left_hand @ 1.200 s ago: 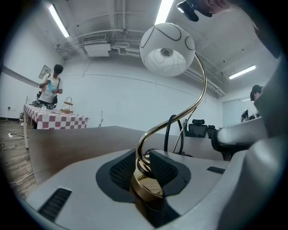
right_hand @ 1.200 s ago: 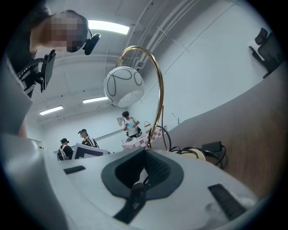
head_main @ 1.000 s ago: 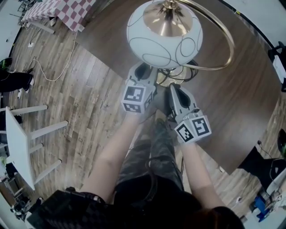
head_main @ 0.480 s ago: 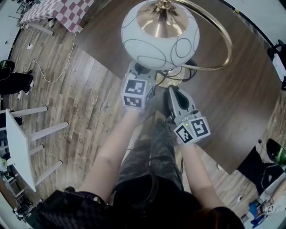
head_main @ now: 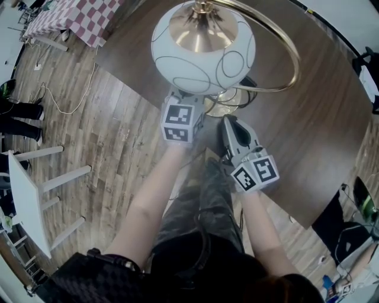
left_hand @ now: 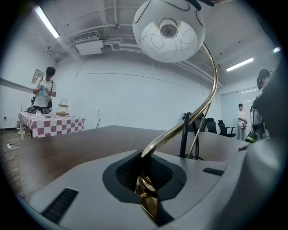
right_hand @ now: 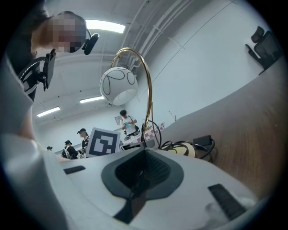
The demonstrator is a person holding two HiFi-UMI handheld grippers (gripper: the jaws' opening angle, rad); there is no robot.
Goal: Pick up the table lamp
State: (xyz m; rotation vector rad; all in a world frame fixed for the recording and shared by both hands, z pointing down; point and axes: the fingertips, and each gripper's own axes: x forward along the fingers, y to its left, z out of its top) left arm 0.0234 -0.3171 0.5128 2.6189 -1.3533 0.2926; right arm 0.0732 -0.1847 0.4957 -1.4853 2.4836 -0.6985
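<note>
The table lamp has a white globe shade (head_main: 203, 50) with thin line patterns, a curved brass arm (head_main: 284, 41) and a round brass base (head_main: 228, 103) on the dark wooden table (head_main: 308, 124). My left gripper (head_main: 192, 99) reaches under the globe, its tips partly hidden by it. In the left gripper view the left gripper (left_hand: 146, 186) is shut on the brass stem (left_hand: 198, 108), with the globe (left_hand: 168, 31) overhead. My right gripper (head_main: 228, 123) sits just right of the base, shut and empty. The right gripper view shows the right gripper (right_hand: 139, 175), shut, facing the globe (right_hand: 118, 85).
A black cord and adapter (right_hand: 204, 141) coil around the lamp base. A checkered-cloth table (head_main: 77, 15) stands at the far left, a white table (head_main: 23, 189) on the left over wood flooring. Several people stand in the background (left_hand: 43, 90). Black chairs (left_hand: 222, 128) sit beyond the table.
In the head view the globe has drifted left and slightly down, and the left gripper's marker cube now lies closer under it. The right gripper has stayed in place.
</note>
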